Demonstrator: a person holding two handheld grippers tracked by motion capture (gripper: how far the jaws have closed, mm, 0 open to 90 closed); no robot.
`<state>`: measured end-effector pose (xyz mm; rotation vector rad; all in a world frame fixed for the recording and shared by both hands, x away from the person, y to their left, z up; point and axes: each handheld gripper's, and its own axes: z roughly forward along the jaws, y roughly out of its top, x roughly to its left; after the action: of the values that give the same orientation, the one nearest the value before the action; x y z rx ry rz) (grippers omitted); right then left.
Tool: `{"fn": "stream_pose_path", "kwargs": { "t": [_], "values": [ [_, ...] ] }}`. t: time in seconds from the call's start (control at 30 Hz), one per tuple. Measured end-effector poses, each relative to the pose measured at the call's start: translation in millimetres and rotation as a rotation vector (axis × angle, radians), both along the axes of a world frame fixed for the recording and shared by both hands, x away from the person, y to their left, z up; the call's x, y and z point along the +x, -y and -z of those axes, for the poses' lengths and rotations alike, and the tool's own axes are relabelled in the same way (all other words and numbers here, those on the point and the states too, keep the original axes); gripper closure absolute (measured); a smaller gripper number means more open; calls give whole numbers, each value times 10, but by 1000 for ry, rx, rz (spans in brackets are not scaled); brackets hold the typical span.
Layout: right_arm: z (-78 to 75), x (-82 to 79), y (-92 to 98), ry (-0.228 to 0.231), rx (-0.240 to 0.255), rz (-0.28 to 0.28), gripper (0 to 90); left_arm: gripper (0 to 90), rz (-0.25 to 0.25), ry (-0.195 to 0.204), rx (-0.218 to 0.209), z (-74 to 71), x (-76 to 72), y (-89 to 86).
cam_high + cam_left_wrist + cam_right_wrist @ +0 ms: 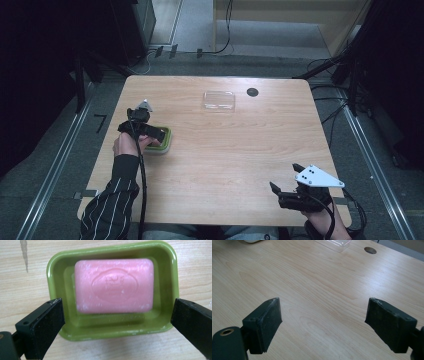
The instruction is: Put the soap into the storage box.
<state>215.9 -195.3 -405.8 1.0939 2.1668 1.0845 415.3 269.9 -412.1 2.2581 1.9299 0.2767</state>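
A pink bar of soap (114, 285) with an embossed oval lies in a green soap dish (165, 270) on the wooden table. My left gripper (117, 320) is open above the dish, one jaw at each short end of its near rim, not touching. In the high view the left gripper (152, 134) covers most of the soap dish (165, 145) at the table's left. My right gripper (285, 180) stands open over bare wood at the front right, with nothing between its jaws; in its own view the right gripper (323, 322) points across the table.
A clear plastic lid or tray (218, 100) lies at the back centre of the table, with a round cable hole (252, 92) to its right. The same clear tray (333, 243) and hole (370, 250) show far off in the right gripper view. Cables and dark stands surround the table.
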Motion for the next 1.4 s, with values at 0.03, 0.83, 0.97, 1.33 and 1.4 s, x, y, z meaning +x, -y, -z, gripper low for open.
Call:
{"fn": "stream_pose_path", "kwargs": {
  "t": [0.03,0.83,0.97,1.33,1.4],
  "values": [
    [1,0,-1,1,0,0,138,0,-4,4,6,-4,-24,-8],
    [1,-3,5,4,1,1,138,0,22,-28,18,28,-394,-3],
    [0,-4,5,3,1,0,138,0,31,-35,23,32,-448,10],
    [0,-3,5,4,2,-1,138,0,53,-46,34,42,-641,44],
    [0,-3,3,3,2,0,138,0,58,-47,37,38,-676,36]
  ]
}}
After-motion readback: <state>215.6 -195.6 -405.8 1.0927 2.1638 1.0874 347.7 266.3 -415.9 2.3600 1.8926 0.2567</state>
